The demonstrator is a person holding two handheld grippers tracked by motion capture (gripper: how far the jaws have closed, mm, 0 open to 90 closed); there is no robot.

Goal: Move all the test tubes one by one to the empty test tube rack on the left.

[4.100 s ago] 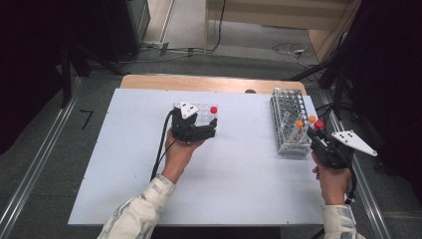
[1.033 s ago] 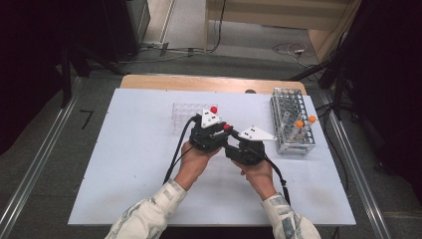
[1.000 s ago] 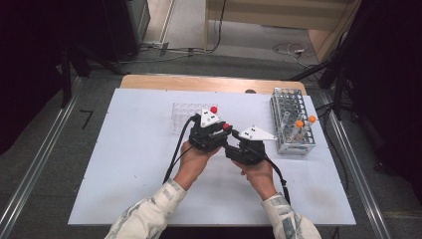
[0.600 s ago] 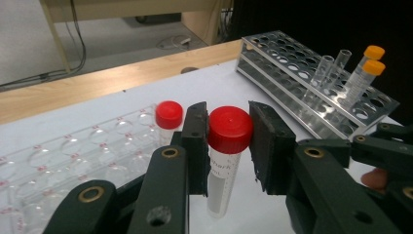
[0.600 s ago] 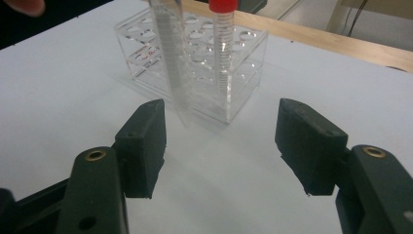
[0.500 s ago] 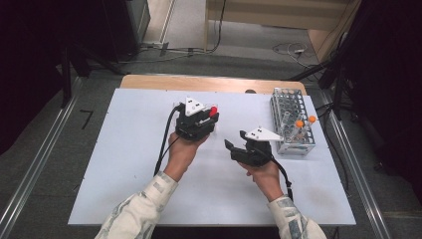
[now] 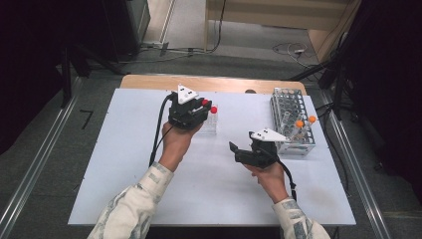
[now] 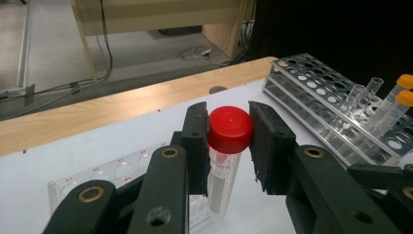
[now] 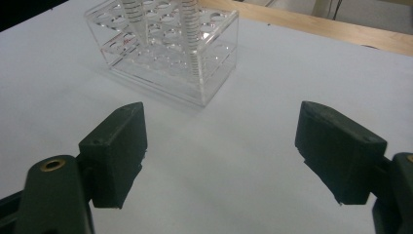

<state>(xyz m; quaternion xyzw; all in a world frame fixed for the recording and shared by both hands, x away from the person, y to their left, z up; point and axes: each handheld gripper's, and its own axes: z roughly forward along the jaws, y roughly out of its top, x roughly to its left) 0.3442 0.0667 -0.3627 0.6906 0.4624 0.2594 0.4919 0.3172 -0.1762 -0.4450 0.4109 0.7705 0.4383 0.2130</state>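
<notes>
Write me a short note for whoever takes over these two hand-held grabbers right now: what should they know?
Left gripper: shut on the red-capped tube, holding it upright above the small clear rack.
Right gripper: jaws have just been opening, nothing between them, above bare white table.
Large rack at the table's right side holds two orange-capped tubes.
Done: tube is in the left gripper.
Left, probably: seat the tube in the small rack, then release.

I see a clear plastic tube with a red cap (image 8: 230, 130), two clear tubes with orange caps (image 8: 402, 97) in a see-through rack (image 7: 291, 121), a white table top (image 7: 124, 164) and black grippers (image 9: 221, 156)
</notes>
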